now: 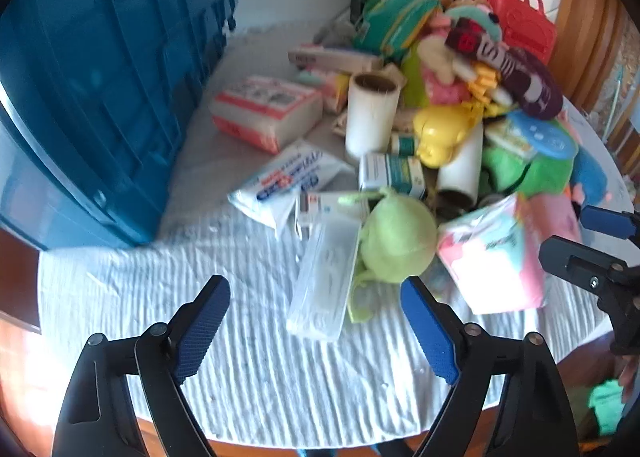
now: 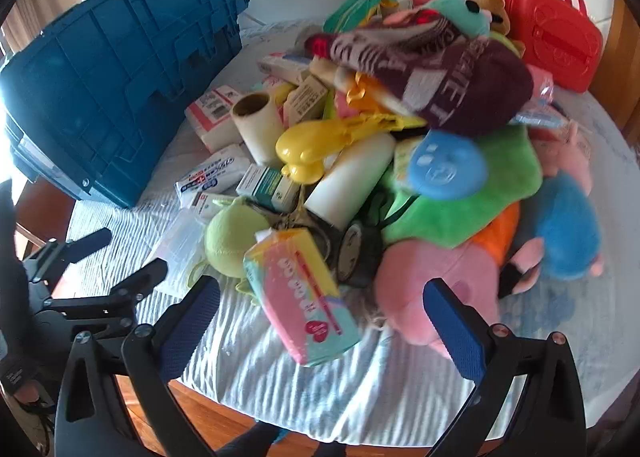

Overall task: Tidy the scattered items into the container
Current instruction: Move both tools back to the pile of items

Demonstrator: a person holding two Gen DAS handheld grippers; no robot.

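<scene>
White block letters on the maroon knit hat (image 2: pixel 460 85) read, as far as the blur allows, "ANET". The white pouch (image 2: pixel 214 173) carries blue and red print too smeared to read. Lettering on the small boxes is illegible.

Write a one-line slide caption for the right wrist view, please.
Open right tongs hover over a pastel tissue pack at the edge of a heaped toy pile beside the blue crate.
</scene>
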